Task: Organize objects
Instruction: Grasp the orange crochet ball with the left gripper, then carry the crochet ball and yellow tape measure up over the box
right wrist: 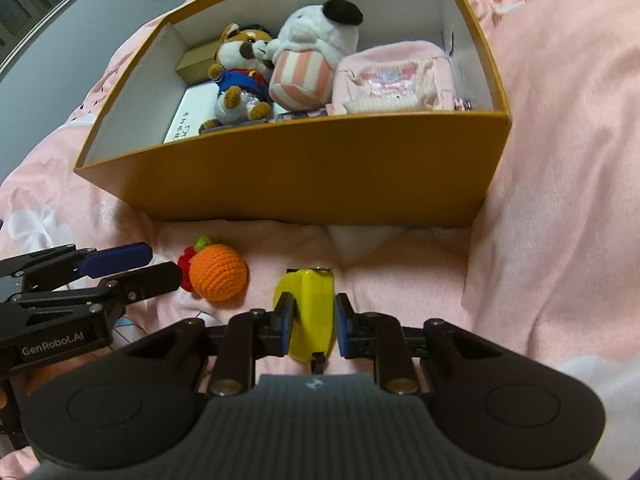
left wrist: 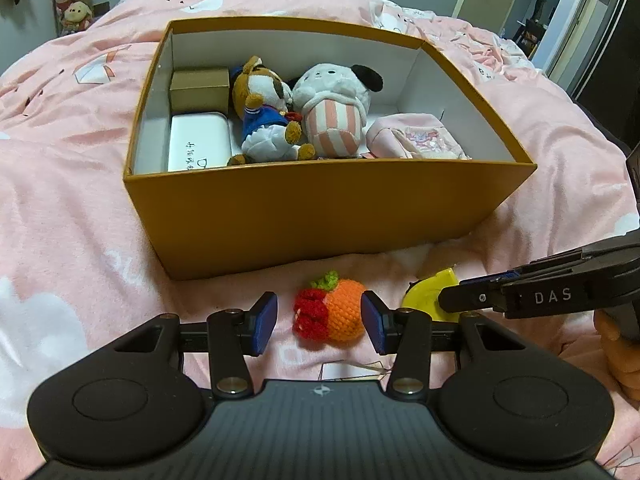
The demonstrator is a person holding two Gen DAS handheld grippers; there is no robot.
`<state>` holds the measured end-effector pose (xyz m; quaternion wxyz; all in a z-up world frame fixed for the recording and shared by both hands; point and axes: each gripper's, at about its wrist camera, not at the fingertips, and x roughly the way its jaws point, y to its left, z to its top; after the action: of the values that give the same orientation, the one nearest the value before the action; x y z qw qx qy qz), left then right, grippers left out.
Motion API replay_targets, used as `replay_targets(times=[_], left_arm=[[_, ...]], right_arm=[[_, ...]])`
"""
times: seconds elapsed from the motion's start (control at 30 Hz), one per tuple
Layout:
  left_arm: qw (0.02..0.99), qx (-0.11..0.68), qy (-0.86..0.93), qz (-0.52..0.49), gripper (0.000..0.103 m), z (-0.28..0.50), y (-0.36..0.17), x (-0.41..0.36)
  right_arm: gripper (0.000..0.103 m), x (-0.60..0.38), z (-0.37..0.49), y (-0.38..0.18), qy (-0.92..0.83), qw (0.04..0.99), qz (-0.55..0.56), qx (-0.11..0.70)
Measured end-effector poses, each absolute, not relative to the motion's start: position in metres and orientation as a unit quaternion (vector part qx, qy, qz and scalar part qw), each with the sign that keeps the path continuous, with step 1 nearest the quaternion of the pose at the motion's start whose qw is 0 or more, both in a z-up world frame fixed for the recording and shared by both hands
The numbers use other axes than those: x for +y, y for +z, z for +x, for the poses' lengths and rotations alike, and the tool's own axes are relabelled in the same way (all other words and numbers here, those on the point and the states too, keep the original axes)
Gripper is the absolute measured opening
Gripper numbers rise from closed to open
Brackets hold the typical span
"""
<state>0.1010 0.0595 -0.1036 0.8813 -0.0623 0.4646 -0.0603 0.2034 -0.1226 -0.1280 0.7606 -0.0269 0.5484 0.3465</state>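
Two matte black grippers, blue-padded fingers (left wrist: 264, 322), brass pivot screws, white "DAS" and "GenRobot.AI" lettering.

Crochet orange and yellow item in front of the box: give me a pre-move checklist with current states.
1. Left tool straddles the crochet orange, pads not pressing: ok.
2. Right tool shut on the yellow item: ok.
3. Grip firm enough to lift: cannot tell.
4. Box open on top: ok.
5. Free spot inside the box beside the plush toys: cannot tell.
6. The two tools apart from each other: ok.
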Motion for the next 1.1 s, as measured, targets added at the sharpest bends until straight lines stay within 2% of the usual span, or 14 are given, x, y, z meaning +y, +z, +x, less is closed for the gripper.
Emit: replay_targets(times=[0.5, 0.7, 0.93, 1.1], left_arm=[[0.864, 0.494, -0.09, -0.023, 0.06, 0.125, -0.129, 0.035], [0.859, 0.502, -0.099, -0.036, 0.054, 0.128, -0.134, 0.033], [0.873, 0.475, -0.104, -0.052, 0.052, 0.114, -0.112, 0.038], [0.885, 0.443, -0.123, -0.075, 0.052, 0.102, -0.08, 0.042]], right_arm=[[0.023, -0.128, 0.217, -0.145, 0.346, 0.738, 0.007, 0.579], [0.023, -0.13, 0.221, -0.152, 0.348, 0.729, 0.024, 0.589], [0.022, -0.131, 0.211, -0.13, 0.36, 0.746, 0.003, 0.56], [0.022, -0.145, 0.202, -0.093, 0.375, 0.765, -0.006, 0.523]])
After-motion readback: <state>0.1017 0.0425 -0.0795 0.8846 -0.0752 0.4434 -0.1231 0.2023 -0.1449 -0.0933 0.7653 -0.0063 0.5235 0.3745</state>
